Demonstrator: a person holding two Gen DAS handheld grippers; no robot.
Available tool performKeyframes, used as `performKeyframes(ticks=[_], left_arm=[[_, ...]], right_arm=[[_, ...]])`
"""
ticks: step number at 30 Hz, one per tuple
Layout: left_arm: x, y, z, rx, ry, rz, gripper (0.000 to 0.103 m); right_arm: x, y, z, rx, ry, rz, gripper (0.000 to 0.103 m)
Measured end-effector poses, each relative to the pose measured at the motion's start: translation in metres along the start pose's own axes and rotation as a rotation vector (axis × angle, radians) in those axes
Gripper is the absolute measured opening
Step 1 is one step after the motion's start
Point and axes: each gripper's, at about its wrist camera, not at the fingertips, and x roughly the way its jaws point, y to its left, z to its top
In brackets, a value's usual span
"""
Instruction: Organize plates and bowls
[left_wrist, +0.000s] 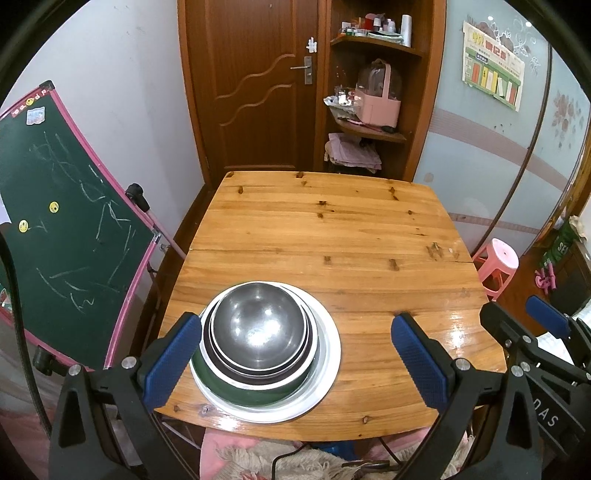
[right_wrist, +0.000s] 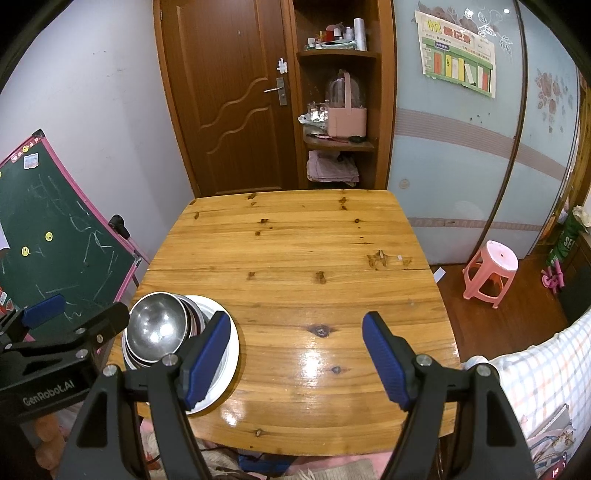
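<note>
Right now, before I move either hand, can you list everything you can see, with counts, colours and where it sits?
Steel bowl: one, silver, top of the nested stack.
Dishes beneath: several, dark and green rims, exact count unclear.
White plate: one, bottom of the stack, near left table corner.
Wooden table: one, honey brown.
Chalkboard: one, green with pink frame, left.
Door: one, brown, behind the table.
Corner shelf: one, brown, cluttered, holds a pink basket.
Plastic stool: one, pink, right floor.
Wall poster: one, right wall.
Left gripper: black, blue pads, jaws open around the stack.
Right gripper: same, jaws open over bare table.
</note>
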Motion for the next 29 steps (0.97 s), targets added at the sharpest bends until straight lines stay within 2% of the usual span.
performKeyframes(ticks=[29], left_arm=[[-0.0010,0.0001,-0.0037,0.004,0.011,0.001,0.102]], right_arm=[[0.0029,-0.0006,-0.0018,0.006,-0.006,0.001,0.074]])
